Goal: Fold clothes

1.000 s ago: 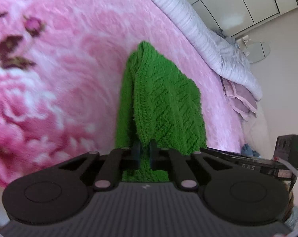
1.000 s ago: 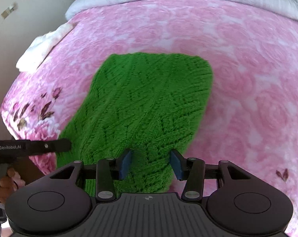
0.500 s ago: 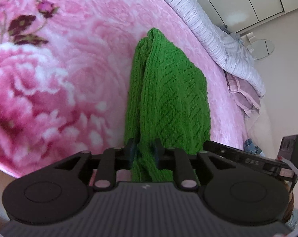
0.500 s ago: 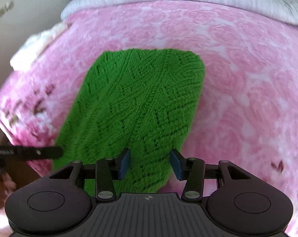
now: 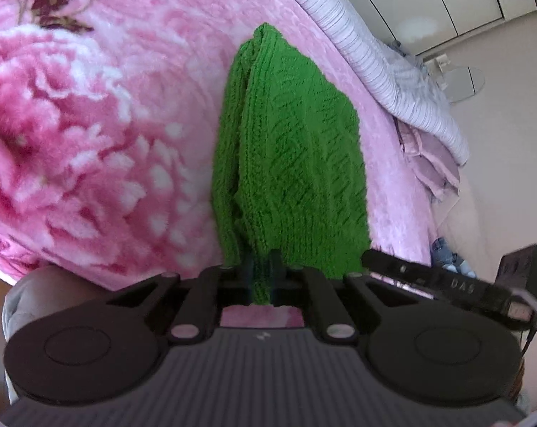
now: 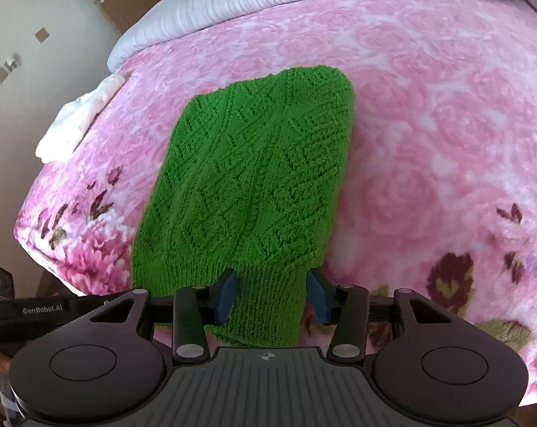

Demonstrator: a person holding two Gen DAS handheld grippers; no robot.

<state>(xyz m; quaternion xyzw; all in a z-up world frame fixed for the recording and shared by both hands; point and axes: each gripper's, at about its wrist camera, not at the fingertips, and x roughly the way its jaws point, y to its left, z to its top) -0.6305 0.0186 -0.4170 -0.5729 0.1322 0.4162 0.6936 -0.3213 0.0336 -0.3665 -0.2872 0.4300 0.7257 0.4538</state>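
here the left hand-held gripper [image 5: 260, 277] clamps the green knit [image 6: 247, 185] (folded); right hand-held gripper [image 6: 270, 293] gapes apart.

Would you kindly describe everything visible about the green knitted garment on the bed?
The green knitted garment is bright green, chunky yarn with a zigzag openwork pattern and a plainer ribbed band at the near end. It is folded into a long, layered bundle lying on the pink floral blanket, its near end at the bed's edge. The left gripper is shut on one near edge of it. The right gripper has the ribbed end between its open blue pads; whether they touch it is unclear.
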